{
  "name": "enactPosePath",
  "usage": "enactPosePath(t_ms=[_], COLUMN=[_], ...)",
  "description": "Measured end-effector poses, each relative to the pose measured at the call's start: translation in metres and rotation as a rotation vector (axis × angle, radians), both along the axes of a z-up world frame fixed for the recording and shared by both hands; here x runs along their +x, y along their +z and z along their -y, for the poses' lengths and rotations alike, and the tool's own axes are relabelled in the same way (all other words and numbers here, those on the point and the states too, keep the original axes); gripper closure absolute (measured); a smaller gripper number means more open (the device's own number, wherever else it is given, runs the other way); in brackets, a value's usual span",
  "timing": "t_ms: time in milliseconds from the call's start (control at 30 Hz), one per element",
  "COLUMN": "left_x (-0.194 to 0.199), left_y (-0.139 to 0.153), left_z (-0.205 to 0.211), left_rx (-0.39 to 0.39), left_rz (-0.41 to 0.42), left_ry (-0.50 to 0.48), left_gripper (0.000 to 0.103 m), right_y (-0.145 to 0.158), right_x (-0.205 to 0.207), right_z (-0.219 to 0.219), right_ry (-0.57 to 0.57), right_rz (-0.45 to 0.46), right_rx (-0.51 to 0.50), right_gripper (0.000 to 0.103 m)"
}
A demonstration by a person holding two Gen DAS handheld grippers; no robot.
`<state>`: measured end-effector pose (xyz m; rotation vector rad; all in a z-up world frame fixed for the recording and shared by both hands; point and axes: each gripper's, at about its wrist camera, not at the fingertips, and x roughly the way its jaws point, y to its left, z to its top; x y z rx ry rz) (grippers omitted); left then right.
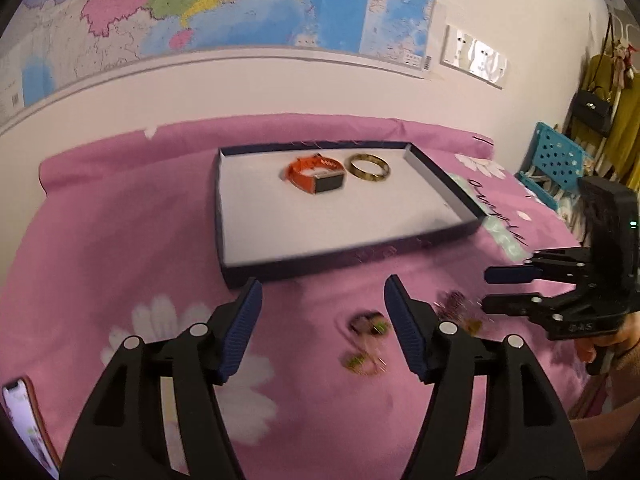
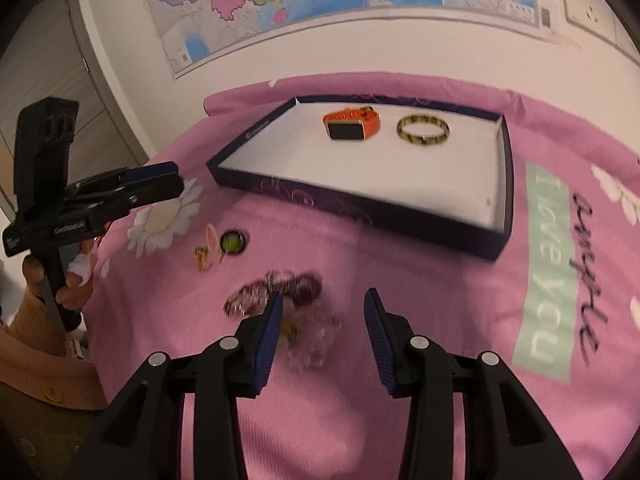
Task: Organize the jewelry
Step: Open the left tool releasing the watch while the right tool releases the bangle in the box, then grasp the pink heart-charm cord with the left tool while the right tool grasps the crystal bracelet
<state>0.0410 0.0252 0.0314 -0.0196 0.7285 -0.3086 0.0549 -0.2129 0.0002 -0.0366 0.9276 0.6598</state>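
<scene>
Orange watch (image 1: 316, 174) and bangle (image 1: 369, 166) lay in the tray (image 1: 348, 258) ahead of both grippers; left gripper (image 1: 323, 312) and right gripper (image 2: 323, 318) stood open, holding nothing.

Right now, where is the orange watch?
In both views the orange watch lies inside the dark box on the pink blanket, at its far end, just left of the gold bangle.

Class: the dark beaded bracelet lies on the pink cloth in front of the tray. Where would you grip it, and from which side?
Grip the beaded bracelet across one strand of its loop, coming from above. It lies flat and floppy on the pink cloth, so no edge stands up to pinch from the side.
</scene>
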Motion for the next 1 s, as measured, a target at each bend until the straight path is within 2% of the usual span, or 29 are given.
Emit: enactPosePath(t_ms=[67,167,333,467,533,567,800,1000], left_x=[-0.010,-0.020,-0.029,-0.033,-0.034,-0.035,-0.039,-0.041], left_y=[-0.004,-0.010,-0.018,-0.020,-0.021,-0.022,-0.022,-0.023], left_z=[0.003,0.005,0.008,0.008,0.009,0.010,0.012,0.014], left_rx=[0.006,0.002,0.002,-0.001,-0.003,-0.002,0.008,0.007], left_rz=[0.002,-0.005,-0.032,-0.041,-0.043,-0.044,-0.042,-0.048], left_ry=[0.008,0.011,0.010,0.009,0.007,0.007,-0.001,-0.003], left_gripper=[0.039,0.039,0.039,0.039,0.039,0.039,0.039,0.039], right_y=[-0.004,-0.007,-0.011,-0.010,-0.009,-0.009,0.008,0.035], right_x=[-0.005,-0.009,-0.008,-0.008,-0.008,-0.008,-0.009,-0.014], right_z=[0.000,-0.002,-0.009,-0.008,-0.006,-0.005,0.010,0.005], right_ry=[-0.004,-0.006,-0.007,-0.003,-0.006,-0.013,-0.036,0.006], right_rz=[-0.008,-0.006,0.014,0.011,0.010,0.010,0.010,0.042], right_rx=[-0.003,0.002,-0.046,-0.037,-0.030,-0.028,0.074,0.172], right_gripper=[0.068,0.069,0.073,0.087,0.090,0.096,0.096,0.096])
